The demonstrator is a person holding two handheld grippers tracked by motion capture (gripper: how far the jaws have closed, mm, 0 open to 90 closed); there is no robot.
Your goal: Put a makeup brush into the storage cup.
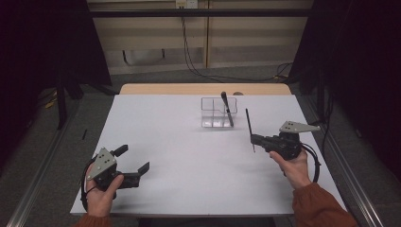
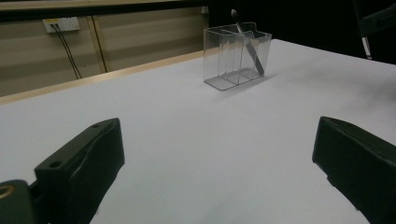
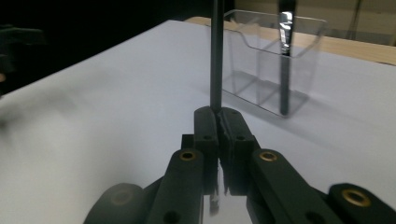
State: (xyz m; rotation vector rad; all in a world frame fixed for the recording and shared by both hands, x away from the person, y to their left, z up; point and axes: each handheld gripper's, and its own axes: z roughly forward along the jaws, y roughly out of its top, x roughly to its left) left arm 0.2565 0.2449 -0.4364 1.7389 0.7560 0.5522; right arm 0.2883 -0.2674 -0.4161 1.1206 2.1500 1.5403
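Note:
A clear plastic holder (image 1: 213,113) with several compartments stands at the back middle of the white table (image 1: 179,142). A dark utensil (image 1: 227,108) leans in its right side. My right gripper (image 1: 253,138) is shut on a second thin dark utensil (image 1: 248,124), held nearly upright just right of the holder and nearer to me. In the right gripper view the jaws (image 3: 218,114) pinch its shaft (image 3: 215,56), with the holder (image 3: 261,65) just beyond. My left gripper (image 1: 133,159) rests open at the front left with nothing between its fingers (image 2: 84,158). The left gripper view shows the holder (image 2: 229,60) far ahead.
A wooden strip (image 1: 203,89) runs along the table's far edge, with cables (image 1: 189,56) hanging down the wall behind. Dark curtains flank both sides. Bare white tabletop lies between the two grippers and in front of the holder.

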